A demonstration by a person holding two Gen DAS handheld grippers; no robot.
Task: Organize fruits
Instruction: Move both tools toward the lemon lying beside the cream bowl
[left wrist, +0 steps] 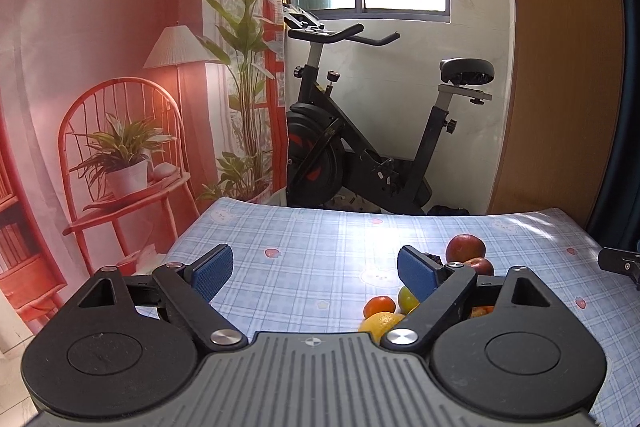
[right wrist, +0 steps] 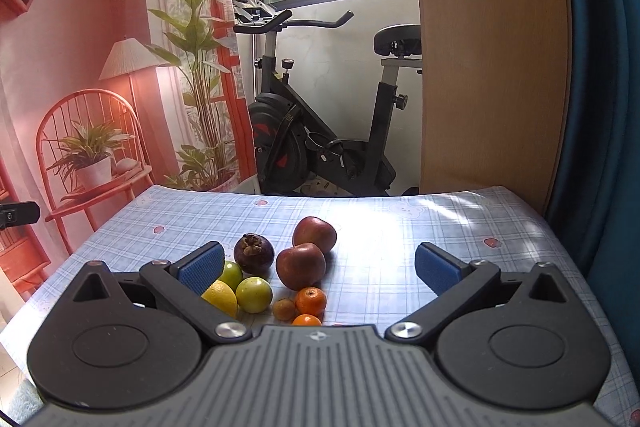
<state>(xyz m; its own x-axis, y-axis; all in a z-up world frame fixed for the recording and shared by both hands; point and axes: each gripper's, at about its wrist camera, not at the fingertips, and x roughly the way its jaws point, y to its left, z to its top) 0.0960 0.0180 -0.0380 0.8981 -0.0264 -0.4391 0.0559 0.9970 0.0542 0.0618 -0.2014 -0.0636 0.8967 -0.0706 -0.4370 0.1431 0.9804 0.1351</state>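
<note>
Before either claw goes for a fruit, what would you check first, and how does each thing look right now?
1. Left claw empty and wide open: ok.
2. Right claw empty and wide open: ok.
3. Fruit within view: ok. Two apples, a mangosteen, green fruits, a lemon and oranges cluster on the tablecloth.
4. Room to grip one fruit alone: not ok; the pieces crowd together, several touching.
5. A bowl or tray to sort into: cannot tell; none shows in either view.
6. Claws apart from each other: ok; each shows only at the edge of the other's view.
</note>
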